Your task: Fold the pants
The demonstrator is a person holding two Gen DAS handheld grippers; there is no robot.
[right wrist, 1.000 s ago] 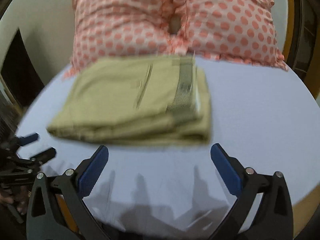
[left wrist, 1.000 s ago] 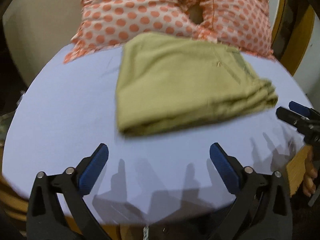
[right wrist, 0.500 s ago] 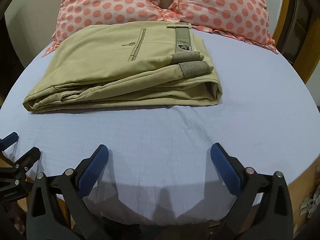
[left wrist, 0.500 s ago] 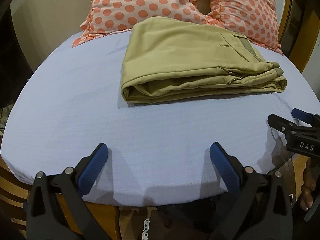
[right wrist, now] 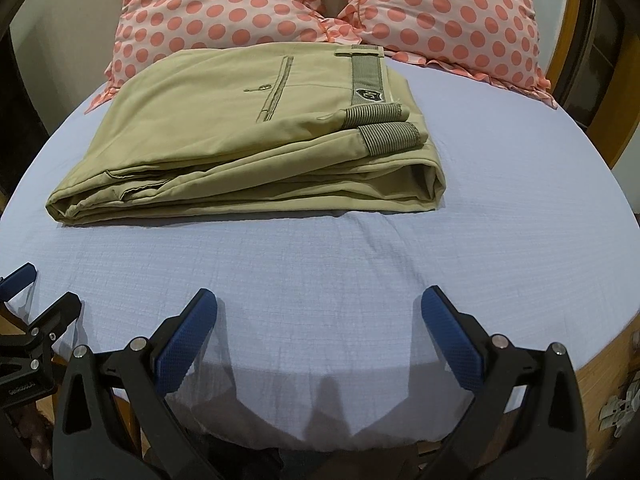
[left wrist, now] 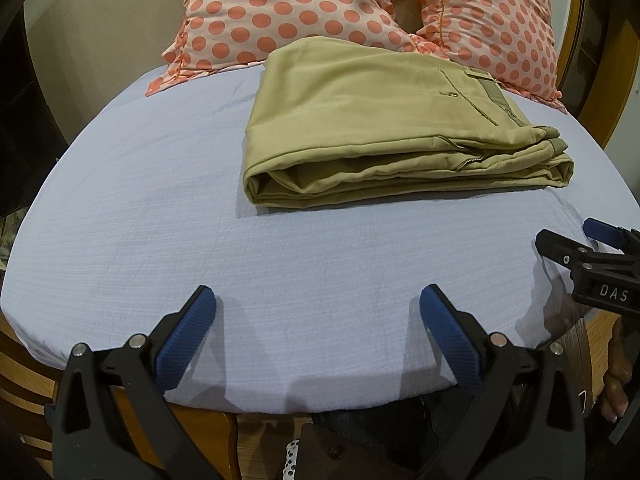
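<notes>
Khaki pants (left wrist: 384, 120) lie folded in a thick rectangular stack on a light blue bed sheet (left wrist: 200, 208), near the pillows. In the right wrist view the pants (right wrist: 248, 136) show a back pocket and a striped waistband on top. My left gripper (left wrist: 318, 312) is open and empty, low over the near edge of the bed, well short of the pants. My right gripper (right wrist: 320, 312) is open and empty, also at the near edge. Each gripper shows at the side of the other's view: the right one (left wrist: 576, 240) and the left one (right wrist: 36, 296).
Two pink pillows with orange dots (left wrist: 304, 8) (right wrist: 448, 16) lie behind the pants against a wooden headboard (left wrist: 588, 52). The wooden bed frame (left wrist: 200, 428) runs below the sheet's near edge. A hand (left wrist: 616, 384) shows at the lower right.
Both grippers have pulled back and down from the folded pants toward the near edge of the bed. The pants lie still. Both grippers stay open.
</notes>
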